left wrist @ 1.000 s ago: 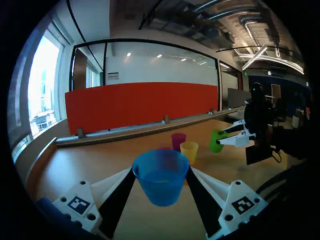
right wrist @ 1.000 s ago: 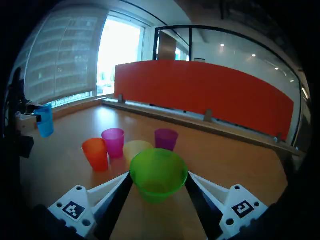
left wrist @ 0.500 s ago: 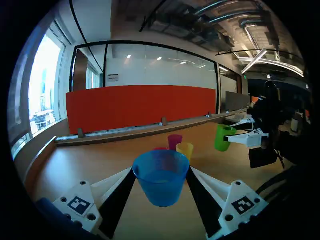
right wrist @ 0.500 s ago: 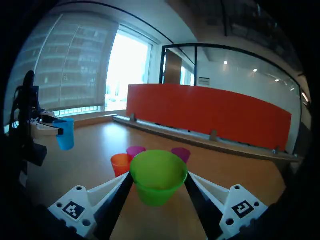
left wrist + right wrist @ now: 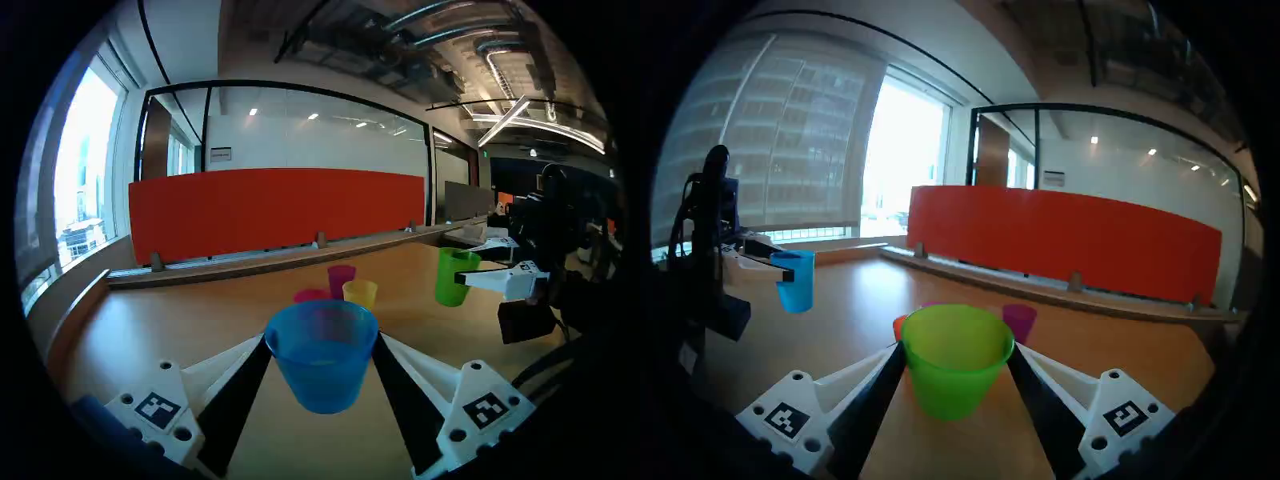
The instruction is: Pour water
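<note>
A blue plastic cup is seen pinched upright between the two fingers of the left gripper, pressed at both sides just below the rim; a faint liquid line is made out low inside it. Square black-and-white marker tags are carried on the white finger bases (patterns only, no letters). Beyond the cup, a wooden table is shown, with a magenta cup, a yellow cup and a pink cup grouped close together at its middle. In the right gripper view, a green cup is clamped upright in the same way by the right gripper, whose fingers are closed on its sides. The blue cup is seen there at the far left, raised above the table, well apart from the green one. A long orange partition is set along the table's far edge, with a glass wall behind it. A small sign is fixed on the wall, too small to be read.
</note>
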Demonstrator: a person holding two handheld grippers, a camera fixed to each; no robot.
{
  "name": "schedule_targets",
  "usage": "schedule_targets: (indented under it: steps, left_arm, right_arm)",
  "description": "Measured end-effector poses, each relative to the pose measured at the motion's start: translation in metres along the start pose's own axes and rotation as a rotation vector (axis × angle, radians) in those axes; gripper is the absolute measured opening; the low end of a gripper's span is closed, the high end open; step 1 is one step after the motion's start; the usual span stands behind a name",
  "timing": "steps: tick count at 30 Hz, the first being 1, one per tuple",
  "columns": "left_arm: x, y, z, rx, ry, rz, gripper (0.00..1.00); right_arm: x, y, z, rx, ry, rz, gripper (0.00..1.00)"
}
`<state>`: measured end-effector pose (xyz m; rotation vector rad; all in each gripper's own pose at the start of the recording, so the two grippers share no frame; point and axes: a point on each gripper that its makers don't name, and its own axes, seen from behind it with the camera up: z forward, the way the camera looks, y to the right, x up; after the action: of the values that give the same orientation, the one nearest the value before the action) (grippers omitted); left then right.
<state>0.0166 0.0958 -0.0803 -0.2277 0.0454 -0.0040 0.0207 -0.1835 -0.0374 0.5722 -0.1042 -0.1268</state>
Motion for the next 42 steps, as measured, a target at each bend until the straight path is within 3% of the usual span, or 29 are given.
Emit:
schedule_targets:
  steps: [14,26,35,42]
  left_arm:
    - [-0.014,0.015,-0.002,-0.03,-0.009,-0.016,0.87]
    - [-0.022,0.021,-0.007,-0.046,-0.025,-0.016,0.87]
    - [-0.018,0.024,-0.008,-0.064,-0.022,0.017,0.87]
    - [-0.012,0.024,-0.01,-0.067,-0.015,0.08,0.87]
  right_arm:
    - [0.006,-0.032,-0.01,0.039,0.044,-0.024,0.93]
    - [0.007,-0.052,-0.013,0.074,0.053,-0.016,0.93]
    - [-0.008,-0.068,-0.007,0.121,0.005,0.004,0.93]
    - [-0.007,-0.083,-0.003,0.174,-0.009,-0.006,0.93]
